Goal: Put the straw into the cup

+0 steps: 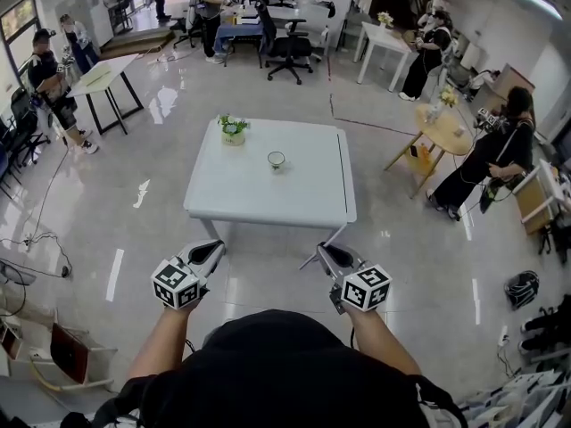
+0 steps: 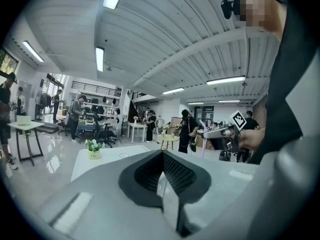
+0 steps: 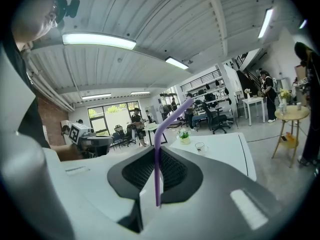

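A small clear cup (image 1: 276, 160) stands near the middle of the white table (image 1: 294, 194), well ahead of both grippers. My right gripper (image 1: 332, 256) is shut on a purple bendy straw (image 3: 157, 169), which rises from between the jaws and bends toward the upper right. In the right gripper view the cup (image 3: 200, 147) sits on the table (image 3: 227, 151) beyond the straw. My left gripper (image 1: 208, 253) hovers short of the table's near edge, shut with nothing between its jaws (image 2: 162, 156). The left gripper view shows the right gripper (image 2: 222, 133) with the straw (image 2: 203, 144).
A small potted plant (image 1: 234, 130) stands at the table's far left corner. Round the table is glossy floor. A round wooden side table (image 1: 446, 130) and a seated person (image 1: 486, 163) are to the right; desks, chairs and people fill the back.
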